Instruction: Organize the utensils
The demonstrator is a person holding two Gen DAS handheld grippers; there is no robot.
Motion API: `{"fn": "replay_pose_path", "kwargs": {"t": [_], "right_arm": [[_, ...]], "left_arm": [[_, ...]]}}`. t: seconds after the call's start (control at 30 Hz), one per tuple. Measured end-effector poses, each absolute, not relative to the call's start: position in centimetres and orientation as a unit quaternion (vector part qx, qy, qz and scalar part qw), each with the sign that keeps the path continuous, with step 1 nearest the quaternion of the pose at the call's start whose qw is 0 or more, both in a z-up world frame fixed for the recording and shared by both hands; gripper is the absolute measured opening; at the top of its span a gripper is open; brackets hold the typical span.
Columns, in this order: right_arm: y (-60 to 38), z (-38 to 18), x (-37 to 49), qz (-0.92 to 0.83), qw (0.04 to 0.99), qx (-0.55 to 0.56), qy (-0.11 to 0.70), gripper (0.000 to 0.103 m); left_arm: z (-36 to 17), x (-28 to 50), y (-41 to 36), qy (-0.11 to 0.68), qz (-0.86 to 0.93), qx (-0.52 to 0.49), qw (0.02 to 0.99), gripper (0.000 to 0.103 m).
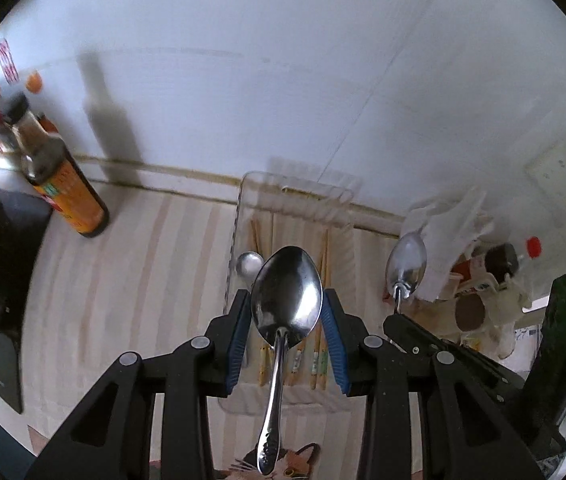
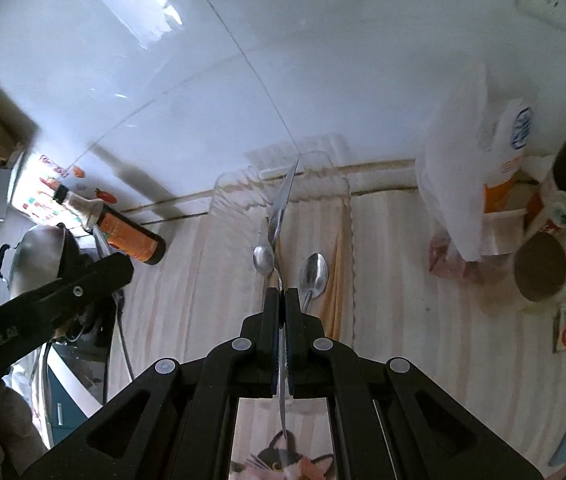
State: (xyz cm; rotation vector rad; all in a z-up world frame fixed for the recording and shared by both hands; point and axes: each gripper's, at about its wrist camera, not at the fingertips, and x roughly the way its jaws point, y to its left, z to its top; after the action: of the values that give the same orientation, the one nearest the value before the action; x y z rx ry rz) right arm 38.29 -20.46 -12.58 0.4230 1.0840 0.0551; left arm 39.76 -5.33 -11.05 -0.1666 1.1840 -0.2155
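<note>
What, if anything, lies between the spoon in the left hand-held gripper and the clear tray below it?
Nothing visible. The spoon in the left hand-held gripper hangs over the clear tray, which already holds chopsticks and a smaller spoon, with free space between them.

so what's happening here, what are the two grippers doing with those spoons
A person is sorting cutlery into a clear plastic tray on a striped tablecloth. The left gripper has a shiny steel spoon between its blue-padded fingers, bowl pointing forward over the tray; whether the pads press on it is unclear. The right gripper is clamped on a second steel spoon, seen edge-on, also above the tray. Wooden chopsticks and a small spoon already lie in the tray.
</note>
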Motion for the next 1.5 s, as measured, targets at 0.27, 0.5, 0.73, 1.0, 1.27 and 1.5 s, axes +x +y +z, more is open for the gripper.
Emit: {"fn": "replay_pose_path", "kwargs": {"t": [0.27,0.5,0.73,1.0,1.27,1.5], "right_arm": [[-20.7,-16.5,41.4,0.033,0.803,0.212,0.556,0.003],[-20.5,-17.7,40.2,0.003,0.8,0.186,0.57,0.013],[-20.2,-16.5,37.0,-0.054,0.82,0.137,0.554,0.045],[-18.7,-16.1,33.4,-0.116,0.832,0.088,0.535,0.092],[-17.2,-15.6,30.3,-0.157,0.839,0.061,0.517,0.103],[-16.4,-13.6,26.6,-0.177,0.852,0.065,0.489,0.103]], "left_arm": [[-13.7,42.4,-5.9,0.595,-0.116,-0.09,0.79,0.033],[-12.7,40.1,-4.8,0.556,-0.062,-0.019,0.829,0.061],[-13.8,37.3,-2.8,0.523,-0.027,0.036,0.851,0.088],[-14.8,34.7,-1.5,0.503,-0.022,0.072,0.861,0.103],[-14.1,32.2,-0.9,0.489,-0.045,0.082,0.867,0.103],[-10.8,28.3,-0.2,0.453,-0.052,0.083,0.886,0.103]]}}
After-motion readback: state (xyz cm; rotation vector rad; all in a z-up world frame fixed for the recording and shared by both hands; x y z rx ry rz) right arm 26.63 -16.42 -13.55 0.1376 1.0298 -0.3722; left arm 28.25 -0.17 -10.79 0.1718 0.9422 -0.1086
